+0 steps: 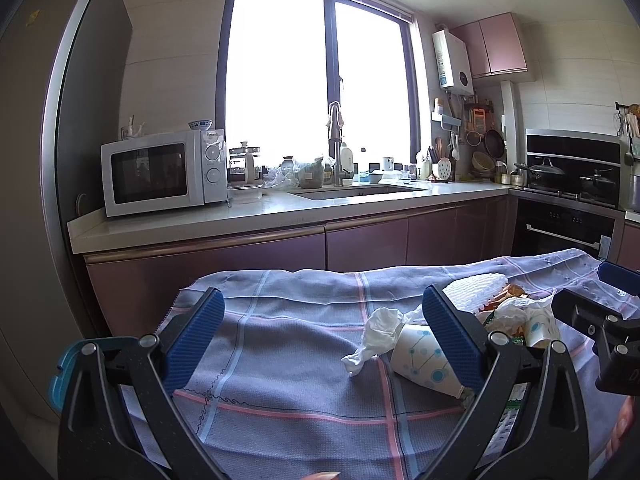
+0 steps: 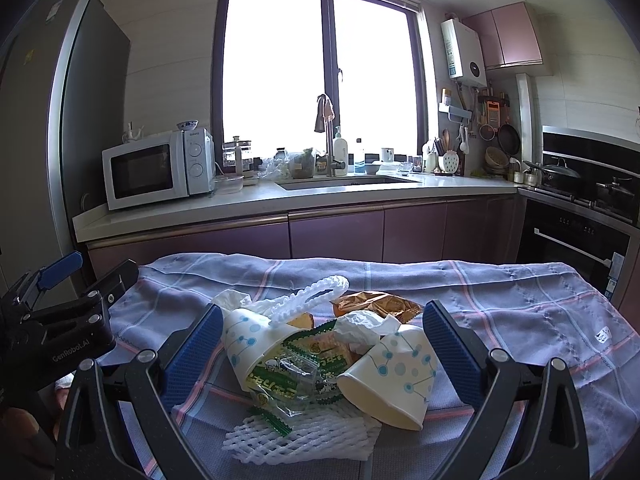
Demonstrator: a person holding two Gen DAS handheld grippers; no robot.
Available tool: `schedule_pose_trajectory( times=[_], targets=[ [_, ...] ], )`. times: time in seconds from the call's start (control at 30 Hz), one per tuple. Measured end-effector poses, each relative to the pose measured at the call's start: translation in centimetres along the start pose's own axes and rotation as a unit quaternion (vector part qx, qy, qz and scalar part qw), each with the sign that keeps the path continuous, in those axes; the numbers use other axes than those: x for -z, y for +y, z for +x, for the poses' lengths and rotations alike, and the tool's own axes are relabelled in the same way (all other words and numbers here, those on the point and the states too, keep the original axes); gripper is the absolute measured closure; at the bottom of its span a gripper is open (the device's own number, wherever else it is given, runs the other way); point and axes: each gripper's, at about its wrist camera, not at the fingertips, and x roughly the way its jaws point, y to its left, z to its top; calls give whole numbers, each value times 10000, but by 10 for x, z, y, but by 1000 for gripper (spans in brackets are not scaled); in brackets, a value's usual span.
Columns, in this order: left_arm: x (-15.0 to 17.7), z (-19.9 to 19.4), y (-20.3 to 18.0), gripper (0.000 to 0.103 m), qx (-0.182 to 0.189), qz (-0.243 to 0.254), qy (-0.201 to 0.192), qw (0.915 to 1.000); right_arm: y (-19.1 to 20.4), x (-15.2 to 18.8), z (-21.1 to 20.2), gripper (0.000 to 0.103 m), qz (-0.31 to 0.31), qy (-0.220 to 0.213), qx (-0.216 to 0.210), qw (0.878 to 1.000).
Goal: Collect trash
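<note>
I hold both tongs above the surface (image 2: 520, 300), which a checked cloth covers. My left tongs (image 1: 322, 316) stand wide apart and grip nothing. Between their blue pads I see a crumpled white tissue (image 1: 376, 334) lying on the cloth, and just beside it a paper cup with blue dots (image 1: 424, 360) lying on its side, partly hidden behind the right pad.

My right tongs (image 2: 322, 334) are also wide apart and empty. Between their pads lies the trash pile: a paper cup on the left (image 2: 248, 344), another paper cup on its side at the right (image 2: 392, 380), a green snack wrapper (image 2: 288, 376) between them, a white foam net (image 2: 304, 436) at the near edge, and a brown wrapper (image 2: 372, 304) behind. The pieces touch and overlap each other.

Behind the surface there is a kitchen counter (image 2: 248, 204) with a microwave (image 2: 156, 168).
</note>
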Motion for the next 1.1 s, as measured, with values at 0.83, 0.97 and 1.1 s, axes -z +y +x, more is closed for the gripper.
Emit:
schedule_pose_trajectory(
  times=[0.83,0.97,1.1],
  targets=[
    [11,43,-5,5,610,37,783,9951,-35,11,21,6,199,609,105,9979],
    [17,58,-7,5,967,83,1064,9896,-46,23,27,11,180,907,199,9955],
    [24,63,-16,5,1258,368,1159,9846,-53,41,33,23,49,1271,291,9914]
  ],
)
